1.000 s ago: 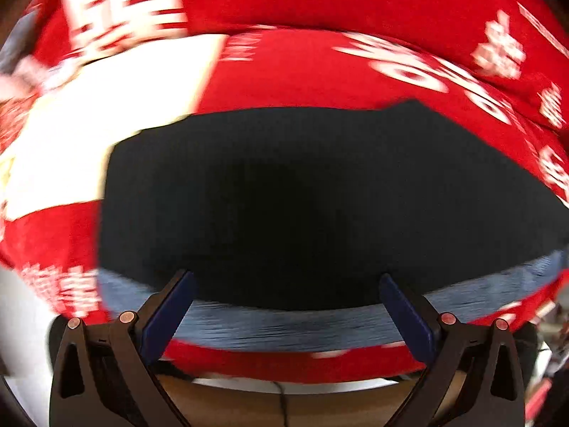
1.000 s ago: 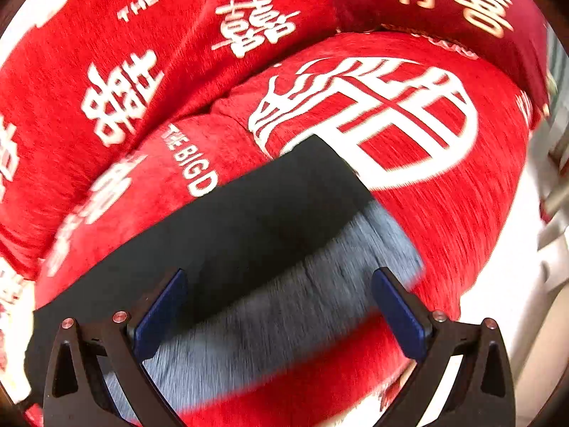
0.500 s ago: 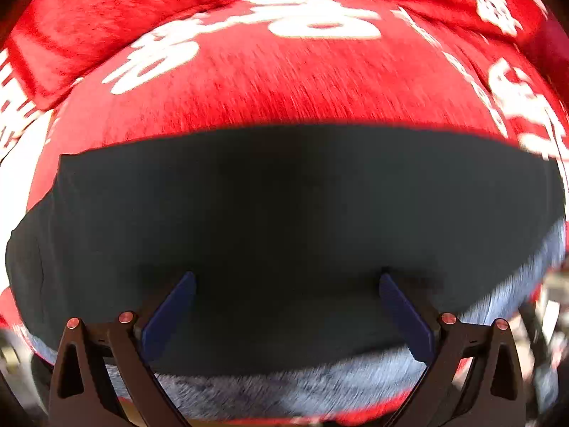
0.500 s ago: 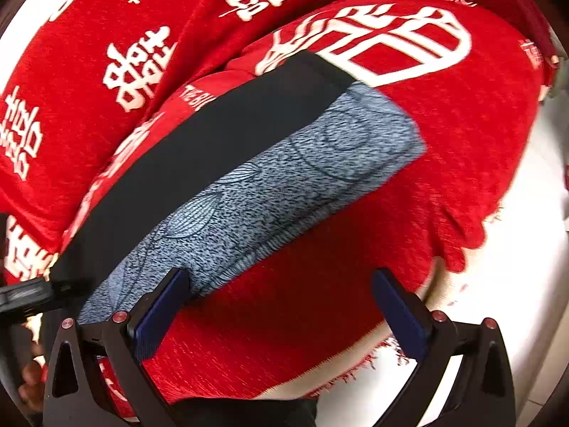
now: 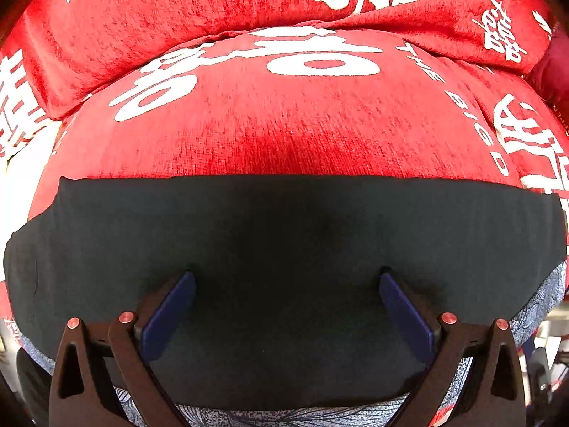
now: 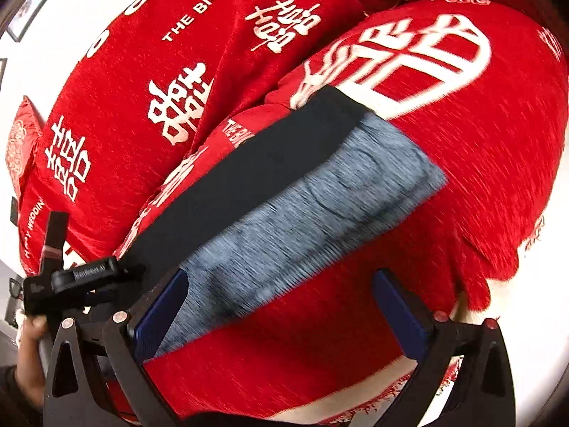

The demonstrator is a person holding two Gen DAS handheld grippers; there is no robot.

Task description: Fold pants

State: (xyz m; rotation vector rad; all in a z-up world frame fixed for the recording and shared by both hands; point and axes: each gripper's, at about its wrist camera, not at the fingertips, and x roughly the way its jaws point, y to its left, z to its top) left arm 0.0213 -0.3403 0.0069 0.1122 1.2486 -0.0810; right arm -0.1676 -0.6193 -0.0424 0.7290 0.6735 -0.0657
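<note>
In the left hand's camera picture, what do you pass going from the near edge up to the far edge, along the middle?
Grey-blue patterned fabric strip → open left gripper over the black pants → red seat cushion with white characters → red back cushion.

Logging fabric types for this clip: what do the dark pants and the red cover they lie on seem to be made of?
The black pants with a blue-grey patterned underside look like a thin, smooth, matte knit, probably stretchy: the dark face shows no weave, and the lighter face carries fine printed lines. The red cover with white printed characters looks like chenille or a similar short-pile fabric, judging by its fuzzy ribbed texture and fringed edge.
</note>
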